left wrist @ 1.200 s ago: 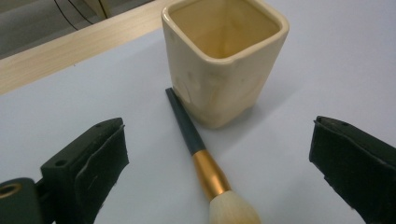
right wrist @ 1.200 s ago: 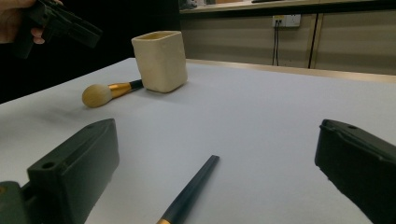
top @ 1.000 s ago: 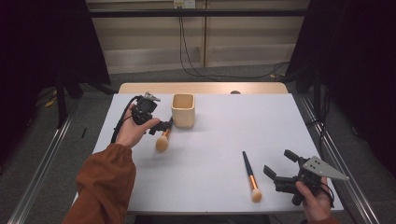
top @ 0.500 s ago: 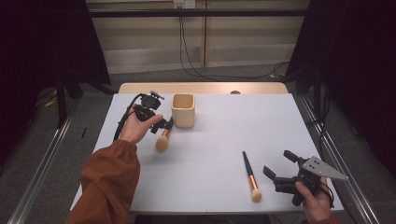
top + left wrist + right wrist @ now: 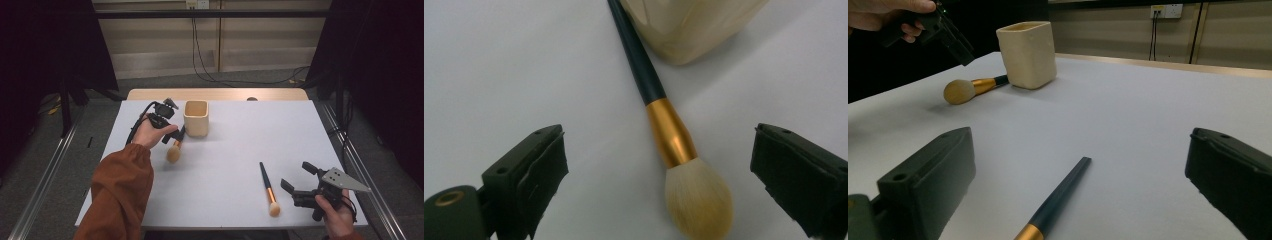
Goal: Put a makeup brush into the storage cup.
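Observation:
A large powder brush with a dark handle, gold ferrule and pale bristles lies on the white table, its handle end against a cream square cup. My left gripper hovers just over it, open, and the brush lies between the spread jaws below the cup. A slimmer brush lies at the front right. My right gripper stands open just right of it, with its handle between the jaws. Farther off are the cup, the powder brush and the left gripper.
The left sleeve reaches over the table's front left. A wooden strip runs along the table's far edge. Metal rails run along the floor on both sides, and cables hang from a wall socket behind.
My left gripper has shifted slightly to the right, toward the cup, above the powder brush. Both brushes, the cup and the right gripper stay where they were.

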A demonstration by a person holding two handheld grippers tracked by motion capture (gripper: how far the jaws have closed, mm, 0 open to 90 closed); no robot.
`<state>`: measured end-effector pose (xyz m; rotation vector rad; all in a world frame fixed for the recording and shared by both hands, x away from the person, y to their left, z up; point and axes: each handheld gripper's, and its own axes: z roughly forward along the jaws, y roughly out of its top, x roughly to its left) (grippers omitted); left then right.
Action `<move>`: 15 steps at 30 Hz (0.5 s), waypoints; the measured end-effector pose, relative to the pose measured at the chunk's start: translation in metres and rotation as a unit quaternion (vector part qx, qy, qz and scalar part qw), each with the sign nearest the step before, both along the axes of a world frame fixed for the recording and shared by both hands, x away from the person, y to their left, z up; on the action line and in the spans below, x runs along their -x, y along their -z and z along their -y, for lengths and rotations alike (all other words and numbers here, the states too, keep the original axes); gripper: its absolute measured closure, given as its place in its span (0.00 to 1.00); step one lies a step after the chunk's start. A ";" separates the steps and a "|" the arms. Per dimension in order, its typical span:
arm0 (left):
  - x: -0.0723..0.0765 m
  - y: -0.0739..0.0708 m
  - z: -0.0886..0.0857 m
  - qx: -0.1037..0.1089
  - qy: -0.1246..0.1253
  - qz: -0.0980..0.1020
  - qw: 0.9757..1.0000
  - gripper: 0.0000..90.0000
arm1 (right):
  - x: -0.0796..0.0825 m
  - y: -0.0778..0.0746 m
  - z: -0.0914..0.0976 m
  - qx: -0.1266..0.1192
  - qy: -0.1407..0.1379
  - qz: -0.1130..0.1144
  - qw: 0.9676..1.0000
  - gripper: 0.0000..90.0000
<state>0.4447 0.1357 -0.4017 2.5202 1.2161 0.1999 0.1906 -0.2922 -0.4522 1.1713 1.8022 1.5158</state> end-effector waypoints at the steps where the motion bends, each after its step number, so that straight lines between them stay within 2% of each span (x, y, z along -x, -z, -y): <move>1: -0.001 0.001 0.000 0.005 -0.002 -0.002 1.000 0.09 | 0.000 0.000 0.000 0.000 0.000 0.000 1.000 0.00; 4: -0.003 0.007 0.003 0.008 -0.001 -0.022 1.000 0.08 | 0.001 0.000 0.001 -0.001 0.001 -0.001 1.000 0.00; 7: -0.006 0.012 0.006 0.000 0.001 -0.027 1.000 0.07 | 0.001 0.000 0.002 -0.002 0.002 0.000 1.000 0.00; 8: -0.007 0.015 0.008 0.002 -0.001 -0.036 0.999 0.07 | 0.001 0.000 0.003 -0.004 0.004 0.001 1.000 0.00; 12: -0.010 0.024 0.012 -0.015 0.006 -0.049 0.999 0.07 | 0.001 0.001 0.003 -0.003 0.003 -0.001 1.000 0.00; 15: -0.011 0.029 0.014 -0.018 -0.007 -0.056 0.998 0.06 | 0.002 0.001 0.003 -0.002 0.003 -0.001 1.000 0.00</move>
